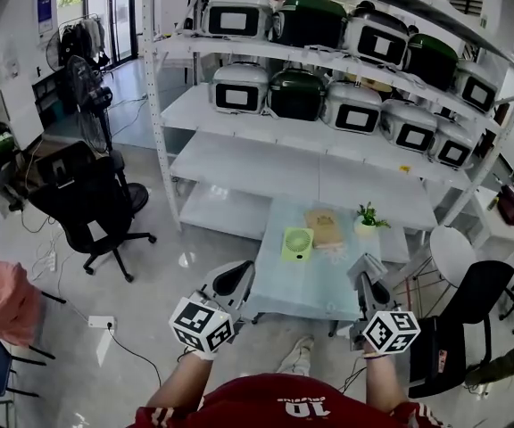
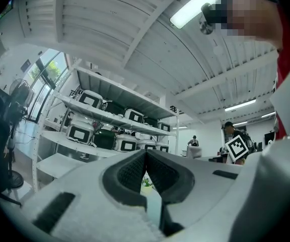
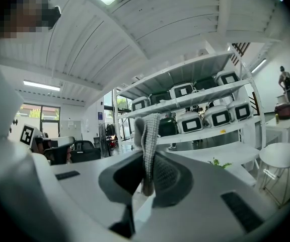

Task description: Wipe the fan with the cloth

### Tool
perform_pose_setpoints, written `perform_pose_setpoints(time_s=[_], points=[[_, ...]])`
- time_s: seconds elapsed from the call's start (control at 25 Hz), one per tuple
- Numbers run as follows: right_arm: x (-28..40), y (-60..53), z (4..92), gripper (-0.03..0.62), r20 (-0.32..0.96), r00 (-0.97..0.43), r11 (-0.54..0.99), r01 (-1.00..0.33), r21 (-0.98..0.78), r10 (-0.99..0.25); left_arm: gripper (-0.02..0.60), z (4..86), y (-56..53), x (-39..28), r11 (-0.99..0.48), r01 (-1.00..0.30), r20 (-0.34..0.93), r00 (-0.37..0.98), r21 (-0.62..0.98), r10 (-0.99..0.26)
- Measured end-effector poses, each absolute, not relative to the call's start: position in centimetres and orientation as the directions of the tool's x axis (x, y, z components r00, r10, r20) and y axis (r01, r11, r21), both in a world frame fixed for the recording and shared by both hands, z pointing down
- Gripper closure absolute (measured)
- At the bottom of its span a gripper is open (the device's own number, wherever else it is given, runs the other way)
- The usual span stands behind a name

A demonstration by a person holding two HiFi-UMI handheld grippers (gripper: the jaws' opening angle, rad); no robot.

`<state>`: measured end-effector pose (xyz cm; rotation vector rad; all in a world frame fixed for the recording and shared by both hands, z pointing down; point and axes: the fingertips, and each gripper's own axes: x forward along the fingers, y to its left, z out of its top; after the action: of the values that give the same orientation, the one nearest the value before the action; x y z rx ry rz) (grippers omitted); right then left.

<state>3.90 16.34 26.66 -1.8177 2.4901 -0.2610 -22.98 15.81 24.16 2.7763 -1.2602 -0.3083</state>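
Note:
A small green fan [image 1: 298, 243] lies on the pale low table [image 1: 328, 288], with a folded tan cloth [image 1: 325, 227] just behind it on the right. Both grippers hover over the table's near edge, apart from fan and cloth. My left gripper [image 1: 236, 279] is at the front left corner; in the left gripper view [image 2: 146, 158] its dark pads meet with nothing between them. My right gripper [image 1: 364, 270] is at the front right corner; in the right gripper view [image 3: 147, 158] its jaws are together, a grey ribbed pad [image 3: 149, 135] standing up between them.
A small potted plant [image 1: 367, 217] stands at the table's back right. Behind is a white shelf rack [image 1: 328, 114] of cookers. A black office chair [image 1: 87, 208] and a floor fan [image 1: 87, 87] are on the left, and a white stool [image 1: 453, 252] and another black chair [image 1: 471, 306] on the right.

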Motion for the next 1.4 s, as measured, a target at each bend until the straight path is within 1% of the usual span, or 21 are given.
perform_pose_setpoints(time_s=[0.2,0.36,0.6,0.84,1.4], points=[[3.3,16.6,26.7,0.571,0.073,-0.317,0.305,-0.942,-0.139,-0.946,0.575,24.5,15.9,-23.1,-0.662,-0.731,-0.134,0.648,0.164,-0.750],[3.7,16.5,26.6,0.571,0.076,-0.297,0.290,-0.953,-0.092,-0.952,0.575,24.9,15.7,-23.0,-0.654,-0.739,-0.116,0.644,0.159,-0.756],[3.7,16.8,27.4,0.571,0.081,-0.282,0.279,-0.959,-0.040,-0.956,0.575,25.7,15.5,-23.3,-0.645,-0.743,-0.124,0.633,0.179,-0.764],[4.0,17.1,27.0,0.572,0.064,-0.294,0.290,-0.955,-0.062,-0.954,0.575,25.6,15.6,-22.0,-0.667,-0.725,-0.126,0.655,0.174,-0.745],[4.6,18.4,26.6,0.576,0.043,-0.253,0.249,-0.966,-0.072,-0.967,0.575,26.2,16.4,-21.3,-0.683,-0.709,-0.110,0.675,0.176,-0.729]])
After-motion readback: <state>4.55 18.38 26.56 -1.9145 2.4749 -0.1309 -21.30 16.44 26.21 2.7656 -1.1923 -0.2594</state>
